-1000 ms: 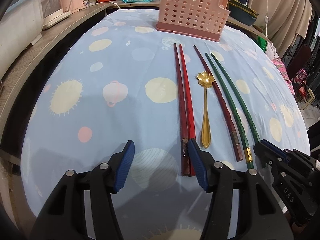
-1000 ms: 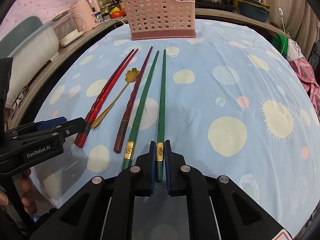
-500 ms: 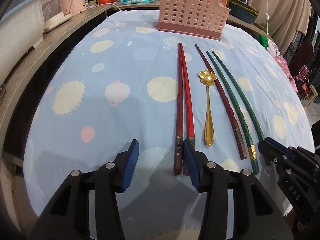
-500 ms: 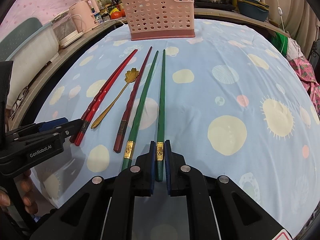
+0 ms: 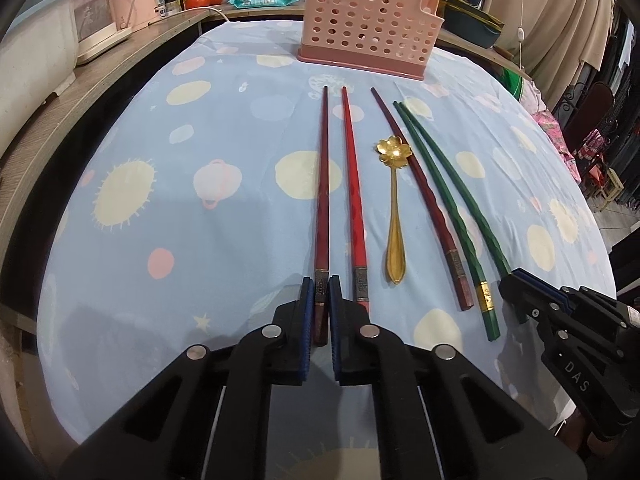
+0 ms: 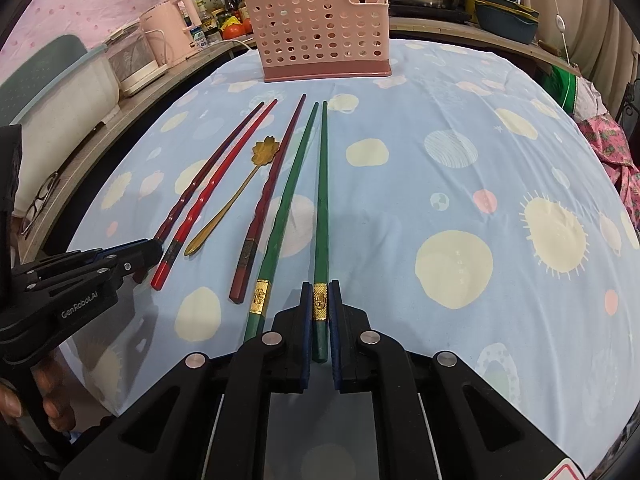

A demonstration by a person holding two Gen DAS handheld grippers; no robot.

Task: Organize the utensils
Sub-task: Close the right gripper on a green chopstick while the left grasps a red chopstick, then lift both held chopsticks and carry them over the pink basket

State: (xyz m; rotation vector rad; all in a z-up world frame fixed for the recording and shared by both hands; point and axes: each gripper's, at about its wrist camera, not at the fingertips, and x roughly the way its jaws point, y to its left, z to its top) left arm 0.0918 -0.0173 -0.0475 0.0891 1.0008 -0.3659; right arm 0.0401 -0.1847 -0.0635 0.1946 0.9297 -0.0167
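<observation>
On the dotted blue desk [image 5: 224, 152], our left gripper [image 5: 321, 300] has just been closing and now clamps a dark red chopstick [image 5: 322, 184]; our right gripper [image 6: 320, 300] grips a green chopstick [image 6: 322, 184]. We should lift both level toward the pink basket [image 6: 320, 28] ahead.

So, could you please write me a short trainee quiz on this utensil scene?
1. True or false: the gold spoon lies inside the pink basket.
2. Which chopstick does the right gripper hold? A) a dark red one B) the rightmost green chopstick C) none
3. Fill in: the left gripper, whose jaws have just been closing, is shut on the leftmost ____ chopstick.

Key: 1 false, the spoon lies on the tablecloth among the chopsticks; 2 B; 3 red.
</observation>
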